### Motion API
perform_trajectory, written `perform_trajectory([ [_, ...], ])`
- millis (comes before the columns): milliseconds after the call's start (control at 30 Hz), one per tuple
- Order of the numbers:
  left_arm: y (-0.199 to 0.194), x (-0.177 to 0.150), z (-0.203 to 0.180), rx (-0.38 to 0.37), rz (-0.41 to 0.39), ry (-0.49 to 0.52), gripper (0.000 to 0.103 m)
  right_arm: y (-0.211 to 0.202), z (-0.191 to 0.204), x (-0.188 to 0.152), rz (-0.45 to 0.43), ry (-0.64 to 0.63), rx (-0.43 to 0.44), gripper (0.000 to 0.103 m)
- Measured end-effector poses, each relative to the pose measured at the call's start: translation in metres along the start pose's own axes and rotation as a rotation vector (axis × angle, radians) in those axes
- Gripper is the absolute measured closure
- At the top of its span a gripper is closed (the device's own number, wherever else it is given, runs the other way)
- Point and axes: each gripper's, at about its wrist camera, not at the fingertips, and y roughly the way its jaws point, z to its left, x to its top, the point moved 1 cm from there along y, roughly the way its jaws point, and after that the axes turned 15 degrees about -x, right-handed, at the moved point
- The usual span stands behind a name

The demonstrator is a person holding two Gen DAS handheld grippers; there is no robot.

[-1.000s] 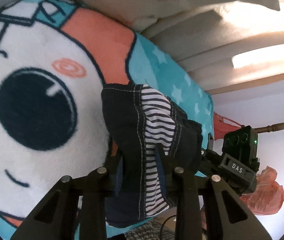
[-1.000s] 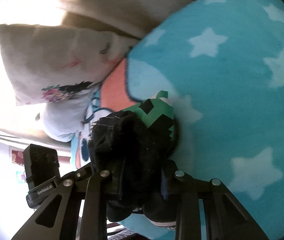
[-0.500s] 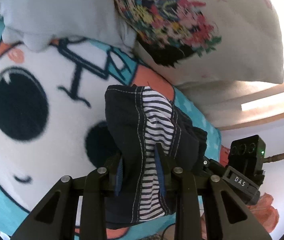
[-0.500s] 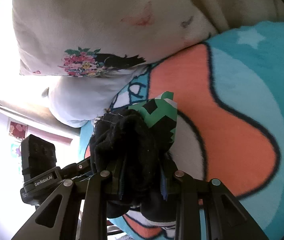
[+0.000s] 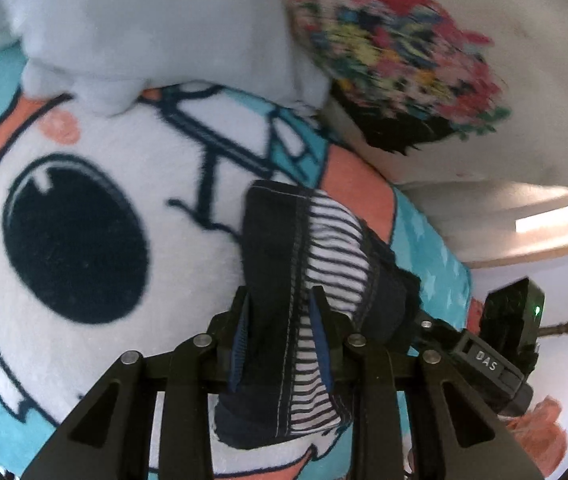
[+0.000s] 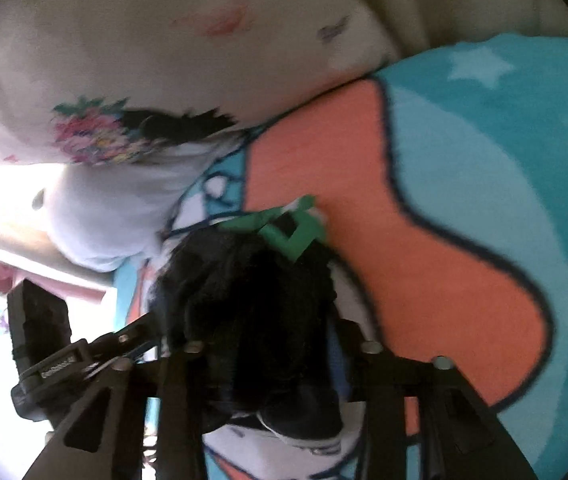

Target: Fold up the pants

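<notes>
The pants (image 5: 284, 264) are dark navy with white stitching and a striped lining. My left gripper (image 5: 280, 312) is shut on a bunched edge of them, held just above the blanket. In the right wrist view the pants (image 6: 244, 292) look black, with a green-and-black patterned patch (image 6: 287, 228) on top. My right gripper (image 6: 260, 344) is shut on that bunch. The other gripper shows in each view: the right one at the left wrist view's right (image 5: 495, 340), the left one at the right wrist view's left (image 6: 44, 340).
A fleece blanket (image 5: 84, 184) with a cartoon face, orange and teal star areas (image 6: 503, 152) covers the bed. A white pillow (image 5: 144, 20) and a floral-print pillow (image 5: 423, 60) lie at the far edge. A wooden bed frame (image 5: 543, 240) is at right.
Both grippers have carried the pants across the blanket toward the pillows, which now fill the top of both views. The grip on the cloth is unchanged.
</notes>
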Motion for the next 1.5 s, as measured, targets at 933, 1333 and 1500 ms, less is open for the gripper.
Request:
perform_trajectory([
  [933, 0.010, 0.010, -0.039, 0.059, 0.008, 0.112, 0.054, -0.034, 0.038, -0.025, -0.136, -0.238, -0.096, 0.050],
  [1333, 0.028, -0.037, -0.009, 0.163, 0.077, 0.119, 0.049, -0.005, 0.033, -0.032, -0.064, -0.314, -0.189, 0.062],
  [1500, -0.002, -0.038, -0.014, 0.148, 0.000, 0.105, 0.049, -0.046, 0.056, -0.022, -0.187, -0.348, -0.179, 0.062],
])
